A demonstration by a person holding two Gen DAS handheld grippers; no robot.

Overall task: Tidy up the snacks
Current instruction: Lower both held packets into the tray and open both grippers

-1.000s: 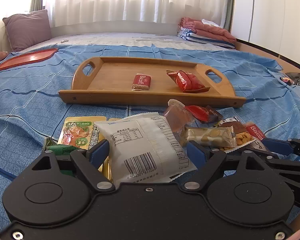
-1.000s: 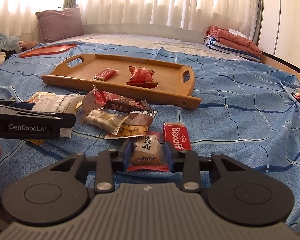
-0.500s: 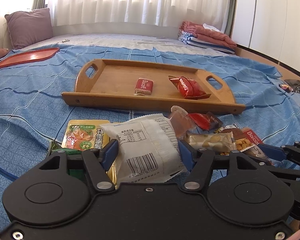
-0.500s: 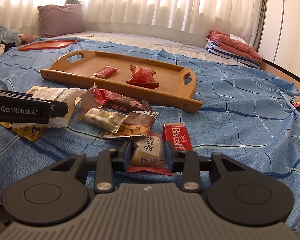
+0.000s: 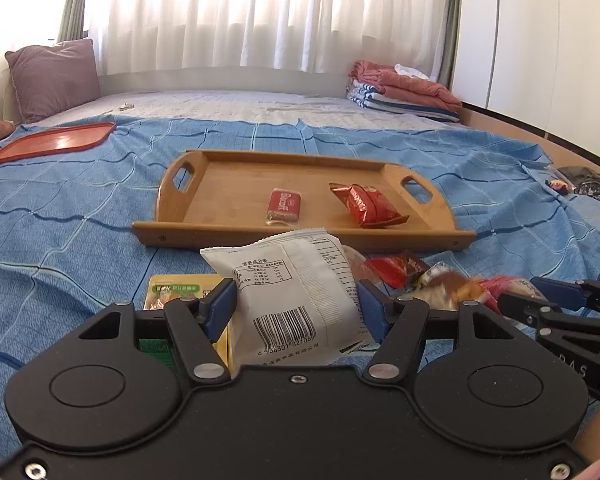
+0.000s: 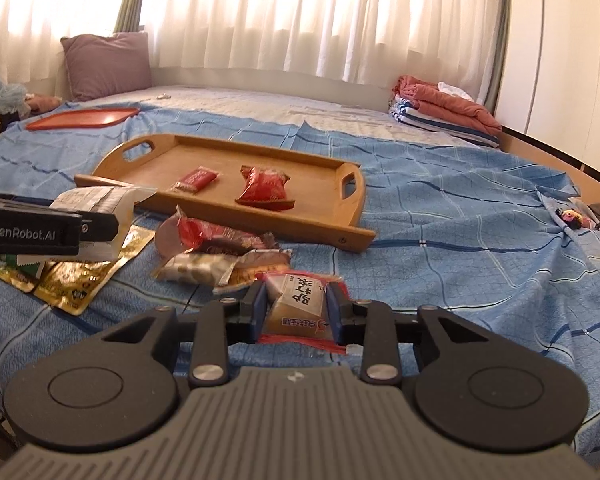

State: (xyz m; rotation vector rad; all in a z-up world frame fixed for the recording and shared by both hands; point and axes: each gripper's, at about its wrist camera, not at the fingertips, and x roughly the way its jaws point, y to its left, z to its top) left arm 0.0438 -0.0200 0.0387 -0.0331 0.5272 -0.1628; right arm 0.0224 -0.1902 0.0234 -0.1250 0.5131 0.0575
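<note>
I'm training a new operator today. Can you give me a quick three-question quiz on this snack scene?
1. True or false: the left gripper is shut on the white packet.
2. How many snacks lie in the wooden tray?
A) none B) two C) four
3. Fill in: the right gripper is shut on the ____ snack bar.

Key: 1 true. 2 B, the red biscuit pack and the red pouch. 3 tan.
</note>
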